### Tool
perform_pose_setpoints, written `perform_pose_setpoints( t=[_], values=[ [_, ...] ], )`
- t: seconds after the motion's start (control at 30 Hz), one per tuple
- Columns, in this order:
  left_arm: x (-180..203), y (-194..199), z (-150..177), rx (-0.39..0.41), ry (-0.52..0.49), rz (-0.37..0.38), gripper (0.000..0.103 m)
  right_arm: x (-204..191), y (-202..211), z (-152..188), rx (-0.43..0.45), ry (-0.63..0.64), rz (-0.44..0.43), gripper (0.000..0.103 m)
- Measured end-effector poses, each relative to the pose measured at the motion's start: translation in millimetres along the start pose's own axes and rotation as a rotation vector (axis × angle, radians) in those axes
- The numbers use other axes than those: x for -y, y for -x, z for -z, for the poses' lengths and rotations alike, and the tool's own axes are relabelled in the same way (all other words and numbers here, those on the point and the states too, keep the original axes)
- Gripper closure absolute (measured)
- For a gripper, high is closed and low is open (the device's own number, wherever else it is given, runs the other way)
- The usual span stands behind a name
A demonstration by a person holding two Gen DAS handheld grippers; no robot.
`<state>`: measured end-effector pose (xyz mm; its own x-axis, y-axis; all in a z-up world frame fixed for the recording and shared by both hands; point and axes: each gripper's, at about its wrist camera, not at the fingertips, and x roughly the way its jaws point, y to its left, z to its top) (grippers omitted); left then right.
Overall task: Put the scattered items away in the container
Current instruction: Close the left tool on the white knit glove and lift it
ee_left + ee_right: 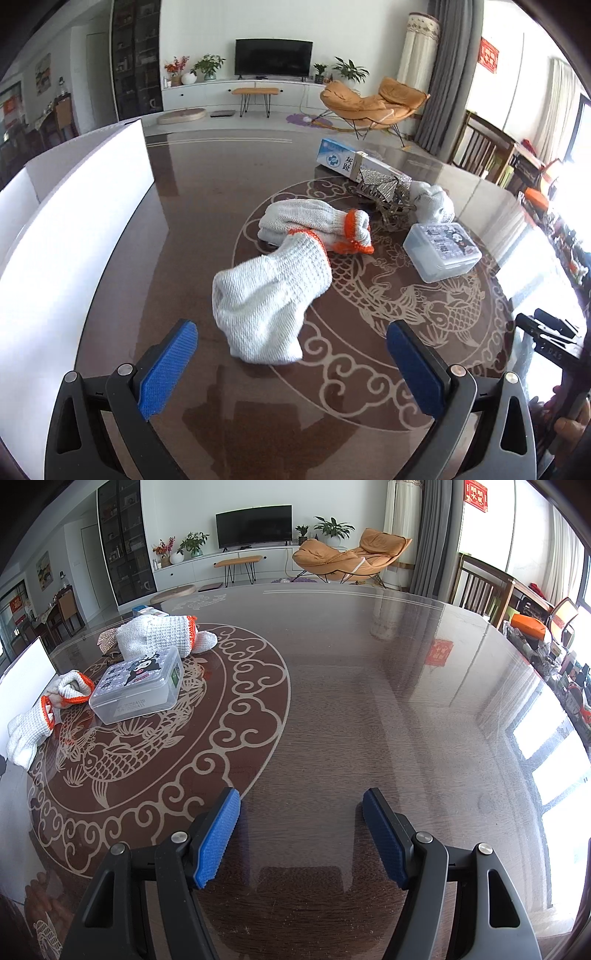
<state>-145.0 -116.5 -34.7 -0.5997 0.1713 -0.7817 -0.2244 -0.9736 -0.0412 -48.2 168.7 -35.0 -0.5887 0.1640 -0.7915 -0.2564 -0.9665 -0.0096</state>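
My left gripper is open, its blue pads wide apart just short of a white knit glove lying on the table. Behind it lies a folded pair of orange-cuffed gloves, then a clear plastic box, a metallic ornament, another white glove and a blue-white carton. The white container stands at the left. My right gripper is open over bare table, far right of the clear box and gloves.
The dark glass-topped table carries a pale fish-and-cloud pattern. Wooden chairs and cluttered shelves stand along its right side. A hand holds the other gripper's body at the lower right of the left wrist view.
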Motion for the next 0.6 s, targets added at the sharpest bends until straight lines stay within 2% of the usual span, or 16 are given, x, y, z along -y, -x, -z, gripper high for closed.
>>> perform_pose_setpoints(
  t=[0.1, 0.2, 0.33, 0.43, 0.6],
  values=[
    [8, -33, -18, -0.079, -0.174, -0.011, 0.000, 0, 0, 0, 0.000, 0.000, 0.000, 0.033],
    [14, -58, -22, -0.140, -0.254, -0.018, 0.000, 0, 0, 0, 0.000, 0.000, 0.000, 0.033],
    [15, -64, -27, -0.150, -0.249, 0.030, 0.000, 0, 0, 0, 0.000, 0.000, 0.000, 0.033],
    [6, -68, -28, -0.156, -0.192, 0.085, 0.000, 0, 0, 0, 0.000, 0.000, 0.000, 0.033],
    [7, -66, -23, -0.120, -0.201, 0.084, 0.000, 0, 0, 0, 0.000, 0.000, 0.000, 0.033]
  ],
)
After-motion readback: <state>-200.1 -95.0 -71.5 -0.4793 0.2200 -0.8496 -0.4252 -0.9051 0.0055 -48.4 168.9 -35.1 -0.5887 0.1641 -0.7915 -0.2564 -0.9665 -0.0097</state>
